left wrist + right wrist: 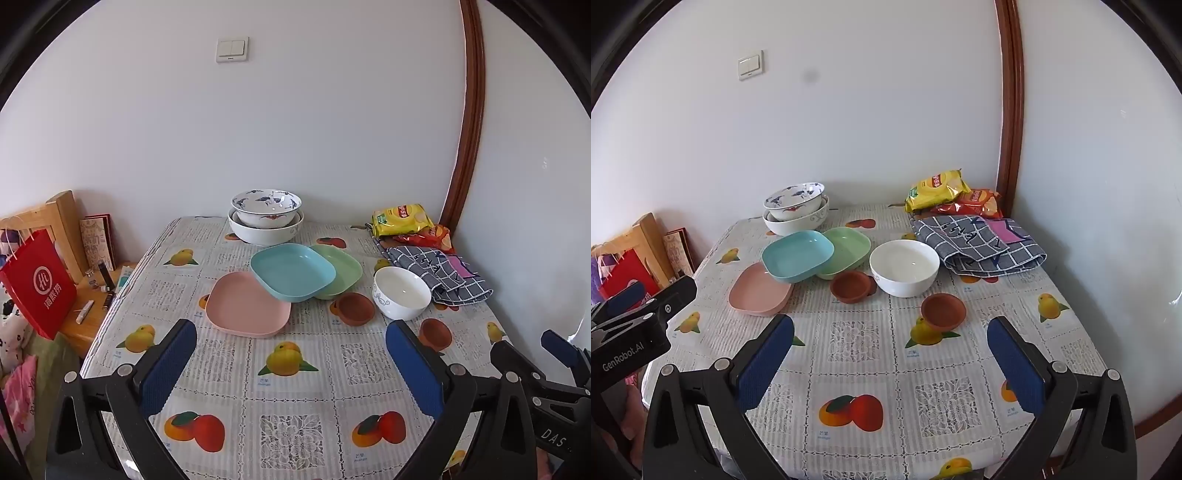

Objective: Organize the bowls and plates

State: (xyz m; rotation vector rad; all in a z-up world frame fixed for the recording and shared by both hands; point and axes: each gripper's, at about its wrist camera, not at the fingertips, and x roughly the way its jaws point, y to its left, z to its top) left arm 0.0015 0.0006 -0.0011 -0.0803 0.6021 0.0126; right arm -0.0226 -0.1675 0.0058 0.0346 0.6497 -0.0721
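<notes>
One table [295, 402] under a fruit-printed cloth fills the lower part of both wrist views, pushed into a corner of white wall. On it lie three square plastic plates in an overlapping fan at the centre: one pink plate [247, 306] nearest, at about 7 o'clock of the group; one blue plate [291, 271] tilted, its edges resting on both neighbours; one green plate [341, 269] at about 3 o'clock of the blue, partly under it. There are three porcelain bowls — one big white bowl [266, 230] at 12 o'clock against the wall, one blue-patterned bowl [266, 206] nested inside it, and one plain white bowl [402, 292] standing alone at 3 o'clock of the plates. Two small brown clay dishes [355, 308] sit nearer the front: one between the green plate and the white bowl, touching or nearly touching the bowl, the other [436, 333] at 5 o'clock of that bowl. One folded checked cloth [439, 275] and two snack bags, one yellow bag [400, 218] and one red bag [430, 236], occupy the far right corner at 2 o'clock. One red paper bag [38, 284] stands off the table at 9 o'clock. Two grippers hover over the near edge — the left gripper [291, 354] and the right gripper [890, 347], both with blue pads spread wide, nothing between them.
</notes>
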